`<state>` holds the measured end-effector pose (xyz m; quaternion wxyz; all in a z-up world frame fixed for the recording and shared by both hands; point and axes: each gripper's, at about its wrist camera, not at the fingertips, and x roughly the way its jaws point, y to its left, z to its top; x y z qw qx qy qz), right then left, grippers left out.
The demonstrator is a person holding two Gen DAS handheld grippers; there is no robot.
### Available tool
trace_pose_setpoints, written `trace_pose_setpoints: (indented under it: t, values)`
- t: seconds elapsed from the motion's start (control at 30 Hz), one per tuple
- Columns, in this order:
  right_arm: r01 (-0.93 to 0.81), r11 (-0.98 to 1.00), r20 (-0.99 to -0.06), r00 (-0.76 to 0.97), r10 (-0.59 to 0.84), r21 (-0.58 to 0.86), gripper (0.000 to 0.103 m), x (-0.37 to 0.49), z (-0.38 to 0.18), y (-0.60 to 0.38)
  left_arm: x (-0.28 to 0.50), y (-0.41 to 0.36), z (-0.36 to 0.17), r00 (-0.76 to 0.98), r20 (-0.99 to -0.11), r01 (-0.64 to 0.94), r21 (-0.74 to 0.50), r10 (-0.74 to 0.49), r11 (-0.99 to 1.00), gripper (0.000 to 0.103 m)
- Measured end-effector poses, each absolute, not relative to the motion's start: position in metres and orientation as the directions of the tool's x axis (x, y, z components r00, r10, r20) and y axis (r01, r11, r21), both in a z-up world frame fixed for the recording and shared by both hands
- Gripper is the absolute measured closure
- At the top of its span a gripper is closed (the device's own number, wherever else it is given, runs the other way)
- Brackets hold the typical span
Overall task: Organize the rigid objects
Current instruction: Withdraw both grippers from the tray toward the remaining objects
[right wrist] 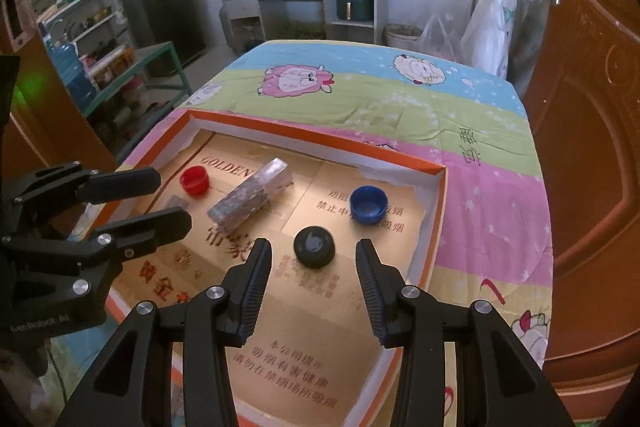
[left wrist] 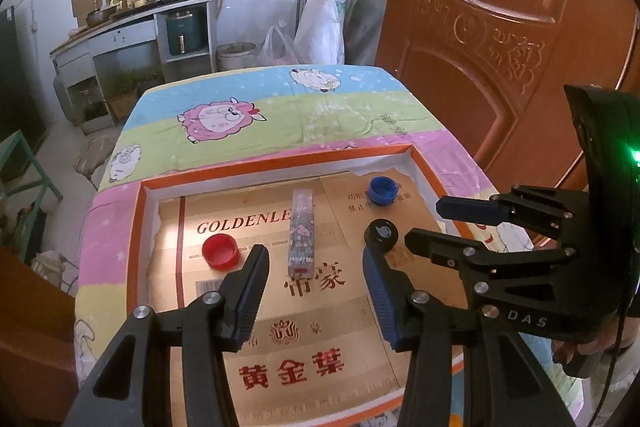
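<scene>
Your left gripper [left wrist: 316, 291] hangs over the near part of the orange-rimmed tray [left wrist: 280, 157], jaws apart and empty, aimed down at the slim patterned box [left wrist: 301, 231] lying flat mid-tray. Your right gripper [right wrist: 314, 279] hangs beside it, jaws also apart and empty, with the black cap [right wrist: 314, 247] just beyond its tips. A red cap [left wrist: 221, 251] lies left of the box and a blue cap [left wrist: 383, 190] sits toward the far right corner. Nothing looks sorted yet; I judge you're between picks. Next, lower one gripper squarely around a single item before closing.
</scene>
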<state>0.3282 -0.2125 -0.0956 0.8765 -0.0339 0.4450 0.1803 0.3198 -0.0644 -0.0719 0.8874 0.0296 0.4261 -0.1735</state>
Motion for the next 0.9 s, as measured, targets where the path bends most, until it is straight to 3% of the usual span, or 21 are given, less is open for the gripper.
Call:
trace_pose_setpoints:
  t: [0.6, 0.9]
  values:
    - [-0.337, 0.936, -0.780, 0.558, 0.285, 0.101, 0.058, 0.271, -0.073, -0.200, 0.266, -0.045, -0.050, 0.614, -0.736, 0.314, -0.101, -0.283, 0.944, 0.054]
    - [-0.325, 0.940, -0.780, 0.559, 0.281, 0.106, 0.058, 0.237, -0.072, -0.189, 0.231, -0.033, -0.045, 0.670, -0.711, 0.278, -0.025, -0.213, 0.960, 0.054]
